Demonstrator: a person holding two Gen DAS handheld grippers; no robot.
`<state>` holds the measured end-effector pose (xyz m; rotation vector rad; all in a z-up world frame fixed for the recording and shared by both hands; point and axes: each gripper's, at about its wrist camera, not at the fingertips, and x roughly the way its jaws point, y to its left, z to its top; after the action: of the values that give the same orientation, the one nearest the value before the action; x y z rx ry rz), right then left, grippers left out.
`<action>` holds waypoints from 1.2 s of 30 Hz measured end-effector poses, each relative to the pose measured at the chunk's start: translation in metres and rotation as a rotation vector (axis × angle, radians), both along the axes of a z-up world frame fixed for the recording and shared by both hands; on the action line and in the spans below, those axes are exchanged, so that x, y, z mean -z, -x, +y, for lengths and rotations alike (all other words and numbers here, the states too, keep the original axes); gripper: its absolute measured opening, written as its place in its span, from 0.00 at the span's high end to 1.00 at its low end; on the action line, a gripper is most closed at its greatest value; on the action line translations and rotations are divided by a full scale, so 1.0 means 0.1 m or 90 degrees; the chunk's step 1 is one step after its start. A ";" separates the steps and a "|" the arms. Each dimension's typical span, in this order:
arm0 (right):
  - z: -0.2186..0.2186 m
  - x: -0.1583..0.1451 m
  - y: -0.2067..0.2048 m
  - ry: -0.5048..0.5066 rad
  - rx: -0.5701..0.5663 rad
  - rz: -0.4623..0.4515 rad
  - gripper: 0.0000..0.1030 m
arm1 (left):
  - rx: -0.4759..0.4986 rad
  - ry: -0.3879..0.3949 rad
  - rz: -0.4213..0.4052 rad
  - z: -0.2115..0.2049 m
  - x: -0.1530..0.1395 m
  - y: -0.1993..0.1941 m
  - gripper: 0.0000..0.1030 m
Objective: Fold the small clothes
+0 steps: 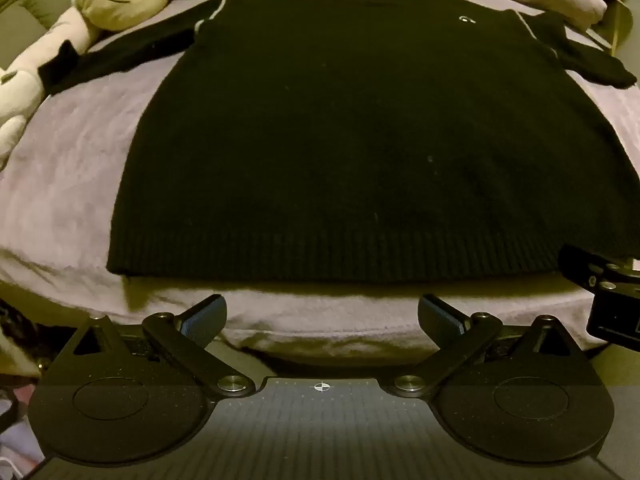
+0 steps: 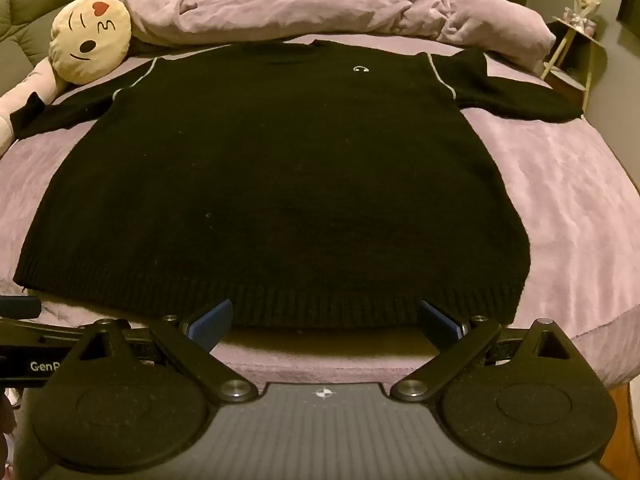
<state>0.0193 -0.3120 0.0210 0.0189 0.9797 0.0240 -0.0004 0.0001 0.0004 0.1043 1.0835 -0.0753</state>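
Note:
A black knit sweater (image 1: pixel 340 140) lies flat and spread out on a purple bed, hem toward me, both sleeves out to the sides; it also shows in the right wrist view (image 2: pixel 280 180). My left gripper (image 1: pixel 322 320) is open and empty, just short of the hem near the bed's front edge. My right gripper (image 2: pixel 326 326) is open and empty, its fingertips (image 2: pixel 212 326) at the ribbed hem. The right gripper's body shows at the right edge of the left wrist view (image 1: pixel 608 292).
A yellow emoji plush (image 2: pixel 90 38) with long pale arms lies at the back left, touching the left sleeve. A bunched purple duvet (image 2: pixel 320 12) runs along the back. A small side table (image 2: pixel 576 48) stands at the far right. The purple sheet (image 2: pixel 560 200) borders the sweater.

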 end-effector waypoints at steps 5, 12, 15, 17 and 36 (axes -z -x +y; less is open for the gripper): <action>0.00 -0.01 0.00 -0.002 0.001 -0.003 0.04 | 0.002 -0.005 -0.006 -0.03 0.05 0.06 0.00; -0.01 0.04 -0.01 -0.002 0.000 0.000 0.04 | 0.000 0.010 0.007 0.01 0.04 0.03 0.00; 0.00 0.04 0.00 -0.002 0.001 0.000 0.04 | -0.002 0.010 0.009 0.01 0.04 0.03 0.00; -0.03 0.03 0.01 -0.003 0.000 0.000 0.04 | -0.002 0.011 0.010 0.00 0.05 0.03 0.00; -0.02 0.02 0.02 0.000 -0.001 0.001 0.04 | -0.007 0.020 0.020 0.00 0.06 0.04 0.00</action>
<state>0.0175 -0.3141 0.0190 0.0192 0.9819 0.0251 -0.0043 -0.0004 -0.0056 0.0685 1.1133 -0.0844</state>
